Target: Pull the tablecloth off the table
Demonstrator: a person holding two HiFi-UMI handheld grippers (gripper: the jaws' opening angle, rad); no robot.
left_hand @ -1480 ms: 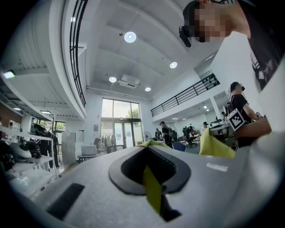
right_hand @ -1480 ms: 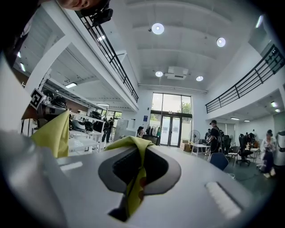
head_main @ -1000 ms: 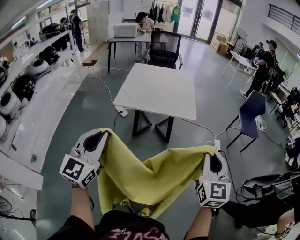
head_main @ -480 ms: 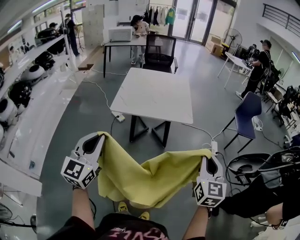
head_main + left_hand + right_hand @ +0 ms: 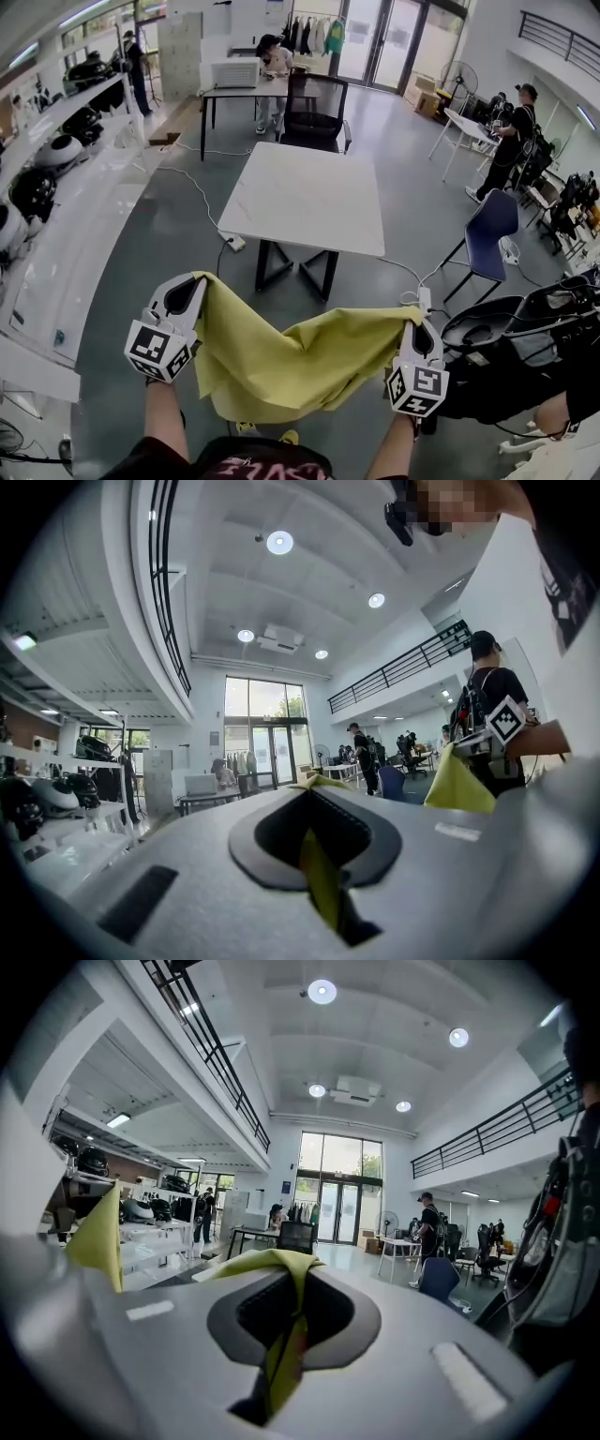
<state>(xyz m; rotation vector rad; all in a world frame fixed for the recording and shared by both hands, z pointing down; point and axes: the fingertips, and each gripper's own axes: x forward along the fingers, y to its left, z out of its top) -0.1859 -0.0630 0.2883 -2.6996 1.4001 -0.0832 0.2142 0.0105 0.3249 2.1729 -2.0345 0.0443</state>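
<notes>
A yellow tablecloth [image 5: 291, 361] hangs slack between my two grippers, well in front of the bare white table [image 5: 305, 197]. My left gripper [image 5: 195, 279] is shut on one corner of the cloth, and a yellow strip [image 5: 321, 874] shows pinched between its jaws. My right gripper [image 5: 418, 317] is shut on the other corner, where the cloth [image 5: 281, 1344] runs down through its closed jaws. The cloth sags in folds over the floor, clear of the table.
A black office chair [image 5: 314, 108] stands behind the table. A blue chair [image 5: 487, 230] is to the right, with a power strip and cable [image 5: 417, 291] on the floor. White shelving with helmets [image 5: 56, 187] runs along the left. People stand at the back and right.
Both grippers, with the cloth in them, have drawn back further from the table and slightly lower in the view. The table looks smaller and more distant.
</notes>
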